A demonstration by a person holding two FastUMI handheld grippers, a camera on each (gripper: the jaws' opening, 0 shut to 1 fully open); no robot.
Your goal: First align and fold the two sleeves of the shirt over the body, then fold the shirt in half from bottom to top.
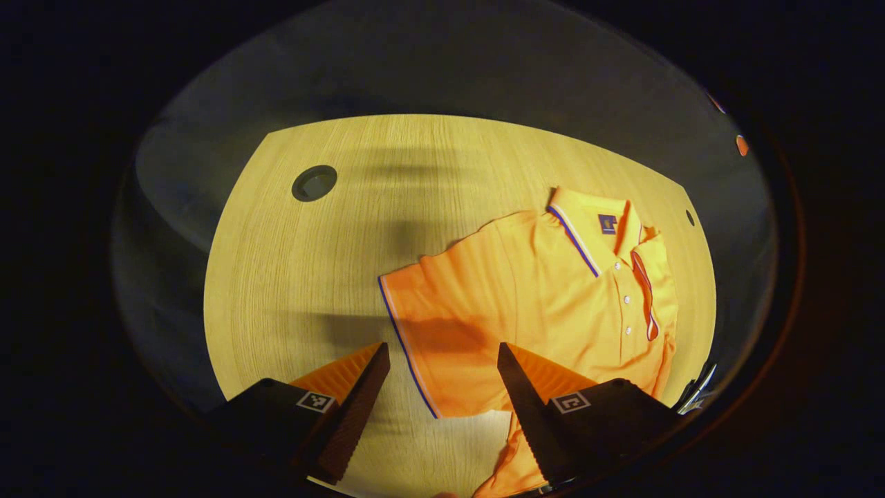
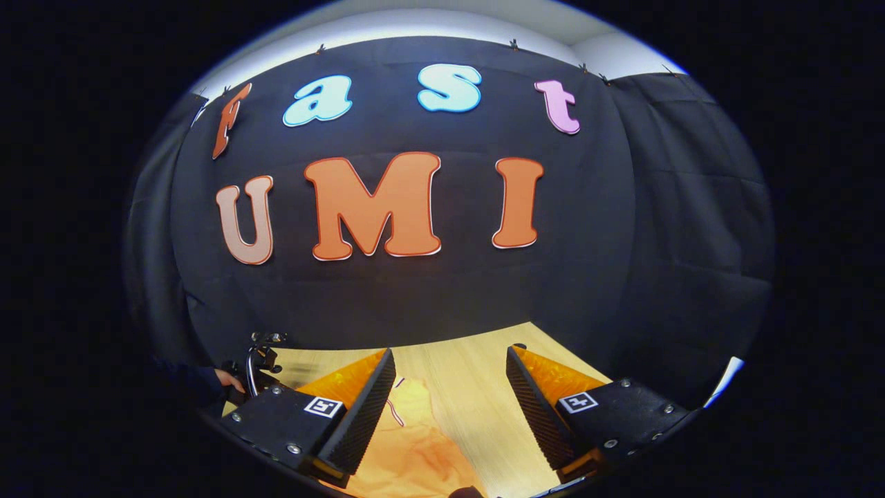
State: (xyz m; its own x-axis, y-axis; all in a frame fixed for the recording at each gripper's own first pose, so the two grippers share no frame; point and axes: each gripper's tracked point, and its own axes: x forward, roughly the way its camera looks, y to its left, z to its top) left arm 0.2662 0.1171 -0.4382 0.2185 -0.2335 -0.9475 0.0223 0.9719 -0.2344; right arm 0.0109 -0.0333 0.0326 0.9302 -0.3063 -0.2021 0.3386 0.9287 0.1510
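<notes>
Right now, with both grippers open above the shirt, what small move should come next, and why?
Probably lower the left gripper onto the near sleeve and close on its trimmed hem. That sleeve lies spread flat beyond the body of the shirt, unfolded, directly between the open fingers.

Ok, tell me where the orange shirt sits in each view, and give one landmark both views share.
Left gripper view: the orange shirt lies flat at centre-right, collar toward the top, one sleeve spread out just ahead of the left gripper, whose fingers are apart.
Right gripper view: a strip of it at bottom centre, between the spread fingers of the right gripper.
Shared landmark: the wooden table.
</notes>
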